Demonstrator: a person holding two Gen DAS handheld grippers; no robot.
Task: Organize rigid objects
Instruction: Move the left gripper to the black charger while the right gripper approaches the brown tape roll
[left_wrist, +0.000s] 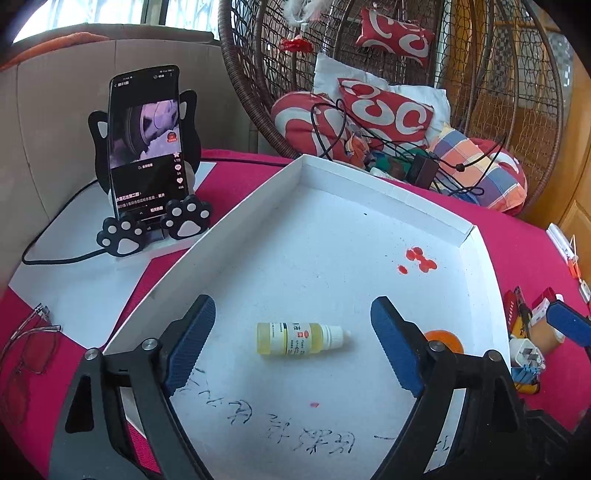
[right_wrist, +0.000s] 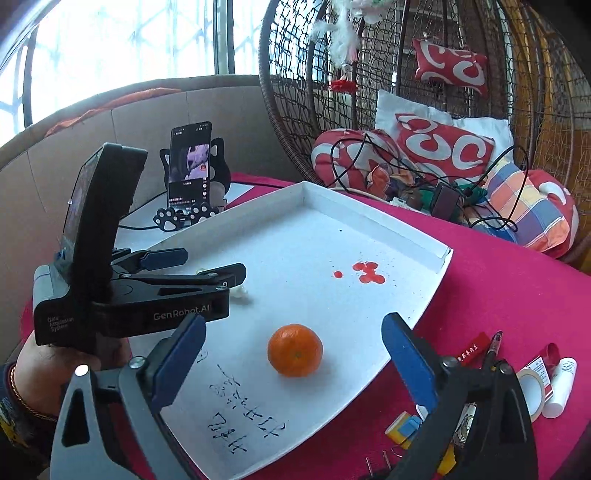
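A white tray (left_wrist: 373, 181) lies on the red tablecloth. On its floor a small yellow dropper bottle (left_wrist: 303, 338) lies on its side between the wide-apart fingers of my left gripper (left_wrist: 291, 306), which is open and not touching it. In the right wrist view a tangerine (right_wrist: 294, 350) sits on the tray (right_wrist: 369, 202) between the spread fingers of my right gripper (right_wrist: 294, 321), open and clear of the fruit. My left gripper (right_wrist: 212, 263) shows at the left there and hides most of the bottle. The tangerine (left_wrist: 445, 336) peeks out behind my left gripper's right finger.
A phone on a cat-paw stand (left_wrist: 147, 155) stands left of the tray, glasses (left_wrist: 29, 347) lie at the near left. Right of the tray lie a tape roll (right_wrist: 532, 391), a white tube (right_wrist: 561, 384), a pen and a plug. A wicker hanging chair (right_wrist: 369, 92) with cushions stands behind.
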